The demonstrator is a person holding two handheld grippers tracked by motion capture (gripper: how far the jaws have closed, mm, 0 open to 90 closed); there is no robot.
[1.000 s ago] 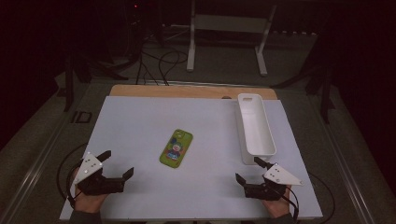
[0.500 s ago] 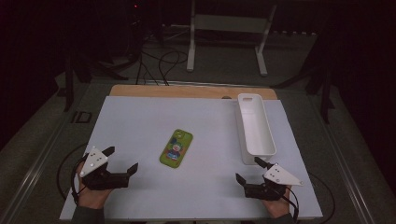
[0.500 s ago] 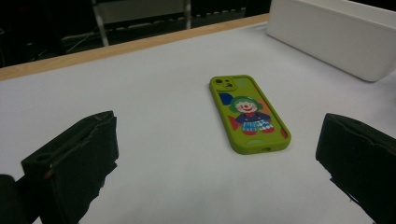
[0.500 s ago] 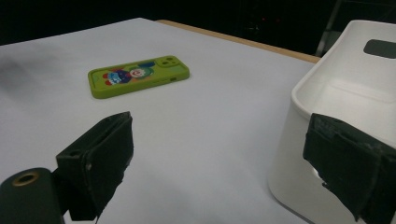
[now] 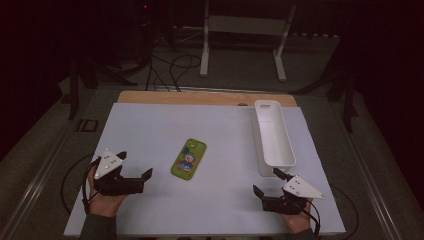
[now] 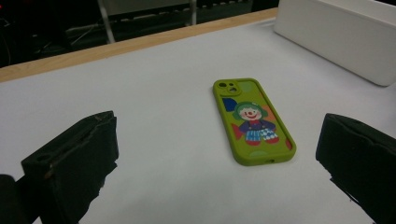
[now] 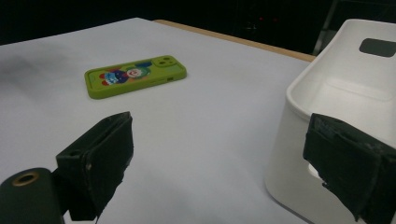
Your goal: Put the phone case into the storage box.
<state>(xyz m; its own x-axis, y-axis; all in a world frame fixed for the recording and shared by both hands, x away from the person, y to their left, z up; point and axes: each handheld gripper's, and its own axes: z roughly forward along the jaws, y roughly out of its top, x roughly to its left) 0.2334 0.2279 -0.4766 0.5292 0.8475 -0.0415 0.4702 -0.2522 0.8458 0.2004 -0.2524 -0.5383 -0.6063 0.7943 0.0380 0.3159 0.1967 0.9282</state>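
While your left gripper point(image 5: 134, 169) sits low at about eight o'clock on the white sheet point(image 5: 150, 130), jaws spread wide and holding nothing, the green phone case point(image 5: 189, 158) lies flat near the centre of the sheet, just off toward your two o'clock from that gripper and apart from it. In the left gripper view the phone case point(image 6: 252, 121) sits ahead between the two black pads, nearer the right one, camera cutout pointing away from you. Your right gripper point(image 5: 266, 184) waits at five o'clock, also wide open and empty, with the white bin point(image 5: 274, 135) just beyond it at about three o'clock; the right gripper view shows the bin wall point(image 7: 299, 154) close to the right-hand jaw. Here's the risk, as I read it: the case is thin and flat on a smooth sheet, so a shallow pinch could skid it forward instead of lifting it, or the pads could dig into the sheet and drag it. Come in off-centre and it may pivot away. Mind that right jaw too, since a careless swing could knock the bin. Room is generous: open sheet from nine through twelve o'clock, wooden table edge point(image 5: 200, 97) at twelve, sheet edge close behind both hands at six.
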